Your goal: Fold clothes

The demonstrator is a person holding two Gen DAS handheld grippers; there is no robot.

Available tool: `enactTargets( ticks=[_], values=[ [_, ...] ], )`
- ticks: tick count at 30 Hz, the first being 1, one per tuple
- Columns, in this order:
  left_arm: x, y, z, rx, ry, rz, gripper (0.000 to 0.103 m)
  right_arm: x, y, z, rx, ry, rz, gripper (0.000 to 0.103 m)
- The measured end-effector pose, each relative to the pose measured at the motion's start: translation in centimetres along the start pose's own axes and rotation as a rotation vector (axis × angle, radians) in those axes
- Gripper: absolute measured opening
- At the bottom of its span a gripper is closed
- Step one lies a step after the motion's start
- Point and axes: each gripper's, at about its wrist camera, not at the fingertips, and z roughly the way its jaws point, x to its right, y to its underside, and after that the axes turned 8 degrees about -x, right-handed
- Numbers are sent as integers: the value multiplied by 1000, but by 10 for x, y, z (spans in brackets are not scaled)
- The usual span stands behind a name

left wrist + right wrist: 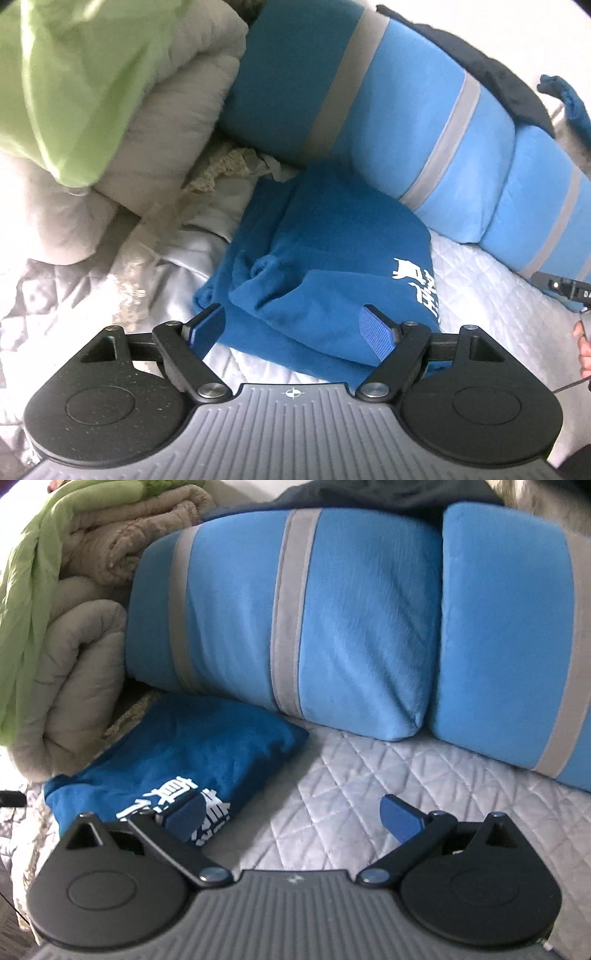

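Left gripper (291,325) spread wide w/ nothing held, over folded blue shirt (317,280) on quilted cover (362,786); right gripper (291,816) likewise unclenched, beside shirt.

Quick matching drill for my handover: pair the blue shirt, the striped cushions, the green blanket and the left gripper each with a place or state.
Things:
1. blue shirt
2. striped cushions
3. green blanket
4. left gripper

Places or states:
A. draped over the beige quilt
B. open, fingers astride the garment
C. folded on the quilted cover
D. stood along the back

Pairs: 1-C, 2-D, 3-A, 4-B
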Motion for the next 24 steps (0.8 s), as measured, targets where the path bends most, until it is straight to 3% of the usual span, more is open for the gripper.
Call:
enactTargets(
  ticks=[6,11,17,24],
  values=[
    [-1,2,-32,39,-50,26,80,-18,6,-37,60,47,-75,103],
    [-7,-6,-71,98,-107,19,80,-20,-4,-80,103,18,-56,103],
    [-32,-18,-137,195,-49,-64,80,10,-27,-144,182,-94,107,103],
    [-44,-19,-204,307,-11,-81,80,52,-43,-235,330,-75,180,103]
  ],
)
